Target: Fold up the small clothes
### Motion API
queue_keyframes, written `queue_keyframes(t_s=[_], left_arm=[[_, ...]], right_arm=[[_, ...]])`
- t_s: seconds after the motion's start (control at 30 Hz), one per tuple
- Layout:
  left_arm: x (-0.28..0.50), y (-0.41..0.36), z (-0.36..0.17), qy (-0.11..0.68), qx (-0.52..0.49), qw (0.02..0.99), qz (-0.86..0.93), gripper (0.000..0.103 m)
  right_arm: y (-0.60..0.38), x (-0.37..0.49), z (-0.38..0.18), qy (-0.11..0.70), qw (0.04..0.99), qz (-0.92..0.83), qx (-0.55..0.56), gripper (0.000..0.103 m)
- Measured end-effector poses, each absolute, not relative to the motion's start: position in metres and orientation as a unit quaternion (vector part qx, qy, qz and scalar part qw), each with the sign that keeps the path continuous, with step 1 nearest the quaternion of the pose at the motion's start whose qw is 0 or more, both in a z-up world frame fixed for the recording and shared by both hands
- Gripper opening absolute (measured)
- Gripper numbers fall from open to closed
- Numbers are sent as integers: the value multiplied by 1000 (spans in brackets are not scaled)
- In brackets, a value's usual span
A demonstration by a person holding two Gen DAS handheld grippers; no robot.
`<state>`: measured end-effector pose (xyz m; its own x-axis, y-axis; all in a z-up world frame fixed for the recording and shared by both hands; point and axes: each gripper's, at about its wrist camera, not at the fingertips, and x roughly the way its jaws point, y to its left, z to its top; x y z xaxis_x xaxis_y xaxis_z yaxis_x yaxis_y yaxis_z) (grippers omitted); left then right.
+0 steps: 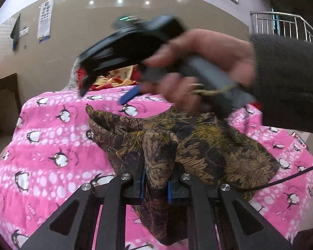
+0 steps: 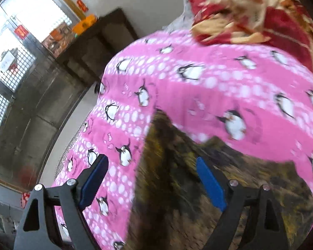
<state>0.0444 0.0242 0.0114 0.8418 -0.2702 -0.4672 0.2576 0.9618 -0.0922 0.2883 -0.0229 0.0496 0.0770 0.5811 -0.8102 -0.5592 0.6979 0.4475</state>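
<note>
While the left tool (image 1: 156,184) clamps tight on a bunched fold of the brown-and-gold patterned garment (image 1: 200,145), its blue pads pinch the cloth from both sides and lift that fold clear of the bed. From the pinch, the garment drapes away to the right and back across the pink penguin blanket (image 1: 52,133), rumpled, with one pointed corner reaching toward the far side.

Over to the right tool (image 2: 154,181): its jaws stand wide apart, blue pads (image 2: 210,185) well separated, nothing between them but air. It hangs tilted above the garment (image 2: 177,198), which fills the lower middle of its view in a blur, lying on the blanket (image 2: 219,87).

From the left wrist camera, that same right tool (image 1: 106,93) shows up blurred above the far part of the garment, carried by a hand (image 1: 198,68) in a dark knitted sleeve (image 1: 288,83).

Further out, a red-and-cream blanket (image 2: 250,12) is heaped at the far end of the bed. A dark wooden cabinet (image 2: 98,41) stands by the wall beyond the bed's edge, orange boxes (image 2: 85,24) on top, and barred windows (image 2: 8,62) glare bright beside it. A metal stair railing (image 1: 285,25) shows at the upper right of the left view.
</note>
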Motion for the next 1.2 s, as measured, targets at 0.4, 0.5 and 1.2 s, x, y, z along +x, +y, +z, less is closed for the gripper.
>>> queue_keyframes(t_s=[0.4,0.5,1.2], left_arm=[[36,14,25,234,-15,959,-157,0],[33,2,35,228,-11,957,-177,0],[68,-222,-17,364,47,855,-366,0]], right_arm=[[16,298,24,606,719,318,-123,10],[-13,302,35,595,731,323,-87,9],[-332,303,-19,624,748,223,35,11]])
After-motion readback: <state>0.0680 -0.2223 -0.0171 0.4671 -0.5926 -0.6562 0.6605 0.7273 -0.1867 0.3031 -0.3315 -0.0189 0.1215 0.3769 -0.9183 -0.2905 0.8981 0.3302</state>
